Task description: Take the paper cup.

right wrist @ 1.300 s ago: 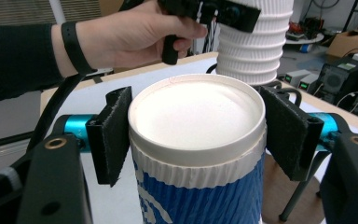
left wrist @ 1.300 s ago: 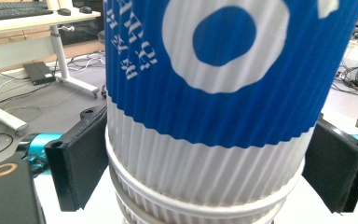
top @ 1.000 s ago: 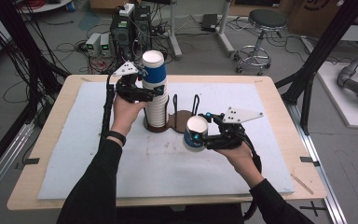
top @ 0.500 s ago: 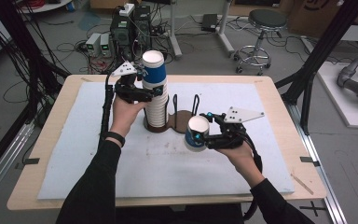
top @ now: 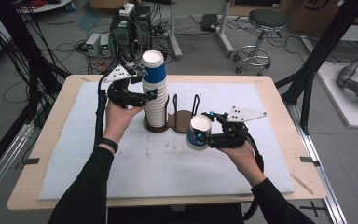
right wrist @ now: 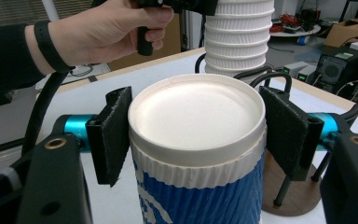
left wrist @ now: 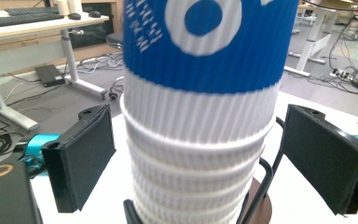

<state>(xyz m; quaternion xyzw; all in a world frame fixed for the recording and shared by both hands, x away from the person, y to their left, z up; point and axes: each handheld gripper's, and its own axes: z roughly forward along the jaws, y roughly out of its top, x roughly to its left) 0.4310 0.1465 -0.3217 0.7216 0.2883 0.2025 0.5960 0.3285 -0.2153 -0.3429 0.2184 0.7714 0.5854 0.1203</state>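
A tall stack of white ribbed paper cups, topped by a blue-sleeved one, stands in a brown wooden holder with black wire loops. My left gripper is open, its pads straddling the stack with a thin gap on each side. My right gripper is shut on a single blue-and-white cup, base up, just in front of the holder. Both pads press that cup below its rim. Whether it rests on the mat I cannot tell.
A white mat covers the wooden table. Wire loops rise from the holder between the stack and the held cup. The other hand and stack sit close behind the held cup. Cables, equipment and a stool lie beyond the table.
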